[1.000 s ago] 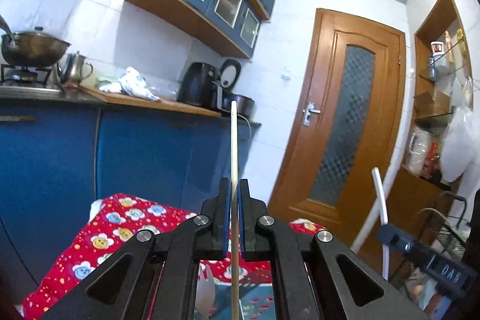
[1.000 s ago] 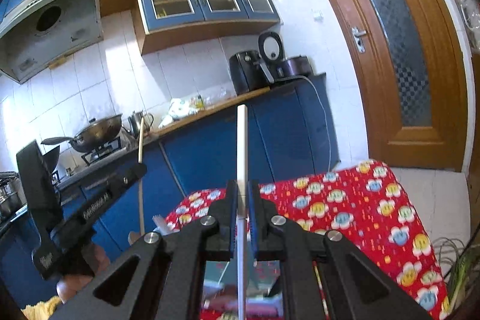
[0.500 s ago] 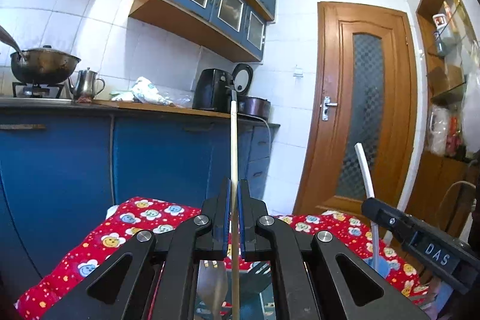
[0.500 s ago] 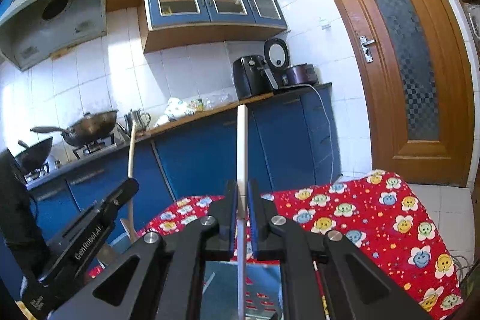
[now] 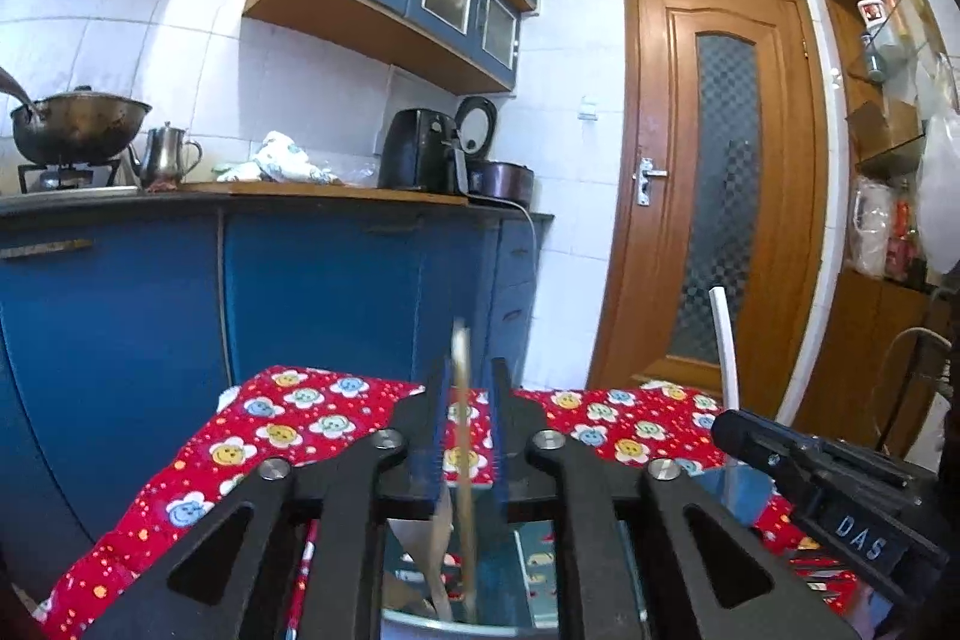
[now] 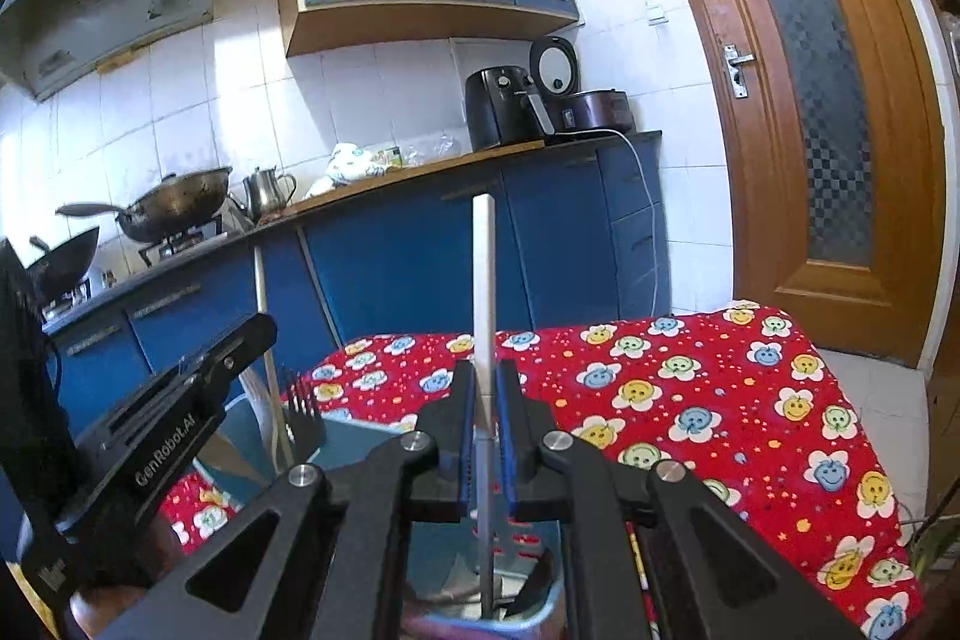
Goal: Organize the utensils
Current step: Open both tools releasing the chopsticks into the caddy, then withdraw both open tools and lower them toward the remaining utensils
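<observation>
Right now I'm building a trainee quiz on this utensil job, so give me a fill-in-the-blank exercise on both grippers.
1. The left gripper has its jaws ___ around the blurred thin wooden stick.
2. The right gripper is shut on a smooth straight stick coloured ___.
3. The flower-patterned tablecloth has a ___ ground.

Missing words: open; white; red.

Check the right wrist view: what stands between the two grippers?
A black fork, tines up, stands between the left gripper and the right gripper, which holds a white stick. The right wrist view shows it.
</observation>
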Motion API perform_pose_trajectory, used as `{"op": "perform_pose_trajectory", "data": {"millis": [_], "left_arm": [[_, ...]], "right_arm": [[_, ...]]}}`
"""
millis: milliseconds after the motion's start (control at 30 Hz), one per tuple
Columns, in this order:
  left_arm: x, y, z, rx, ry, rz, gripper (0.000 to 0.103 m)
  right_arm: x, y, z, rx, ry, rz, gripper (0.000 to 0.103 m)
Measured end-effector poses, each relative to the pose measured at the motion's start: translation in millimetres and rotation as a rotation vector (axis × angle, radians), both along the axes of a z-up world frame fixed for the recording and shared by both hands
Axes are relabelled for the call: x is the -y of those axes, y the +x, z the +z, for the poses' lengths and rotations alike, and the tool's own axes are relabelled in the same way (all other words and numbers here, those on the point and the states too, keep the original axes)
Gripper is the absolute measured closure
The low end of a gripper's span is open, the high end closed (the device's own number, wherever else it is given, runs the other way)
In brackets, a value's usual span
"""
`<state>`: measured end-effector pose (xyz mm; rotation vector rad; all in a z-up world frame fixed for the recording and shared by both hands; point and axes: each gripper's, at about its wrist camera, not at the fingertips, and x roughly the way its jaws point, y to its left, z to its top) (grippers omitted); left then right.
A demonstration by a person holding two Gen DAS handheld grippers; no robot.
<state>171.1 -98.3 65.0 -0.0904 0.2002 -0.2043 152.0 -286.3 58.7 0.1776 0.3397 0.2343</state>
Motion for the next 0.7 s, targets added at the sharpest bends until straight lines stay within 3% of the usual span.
{"op": "perform_pose_trajectory", "data": {"millis": [67,167,267,300,700], "left_arm": [[0,-3,1,-0.010,0.005,-0.007,0.076],[1,-9,3,-0.017,0.006,-0.030,0.067],[0,-17,7,-0.015,0.007,-0.030,0.064],[-1,-20,8,-0.019,0.002,-0.033,0.063],[-25,-43,17,-0.138,-0.054,-0.078,0.063]], "right_arm": [[2,-3,0,-0.006,0.013,-0.001,0.093],[5,-6,1,-0.037,0.038,0.010,0.090],[10,-13,3,-0.032,0.077,0.004,0.065],[10,-16,6,-0.025,0.084,0.003,0.063],[7,-61,29,0.019,0.105,-0.022,0.062]]}}
